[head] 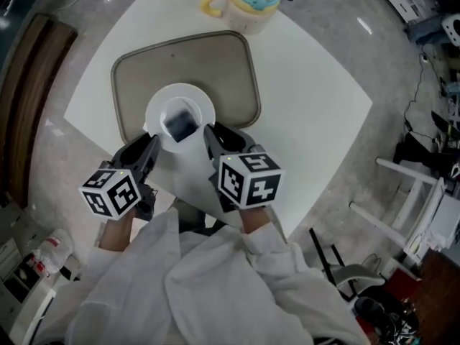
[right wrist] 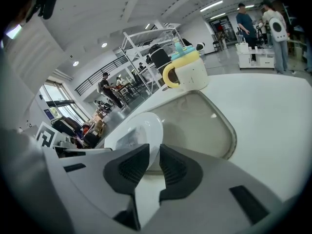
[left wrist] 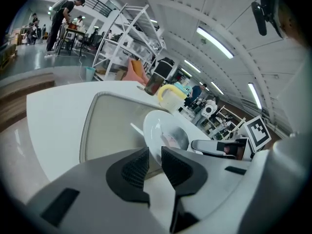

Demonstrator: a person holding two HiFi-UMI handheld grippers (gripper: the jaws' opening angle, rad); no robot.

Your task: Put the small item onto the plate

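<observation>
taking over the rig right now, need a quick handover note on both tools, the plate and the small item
Left tool: shut on the near rim of the plate.
Right tool: shut on the same rim, on its other side.
The plate sits over the near edge of the grey tray; I cannot tell whether it rests there or is lifted.
The small item, dark, lies in the plate's middle.
Done: item is on the plate.
Left: probably only to set the plate down level and let go.
</observation>
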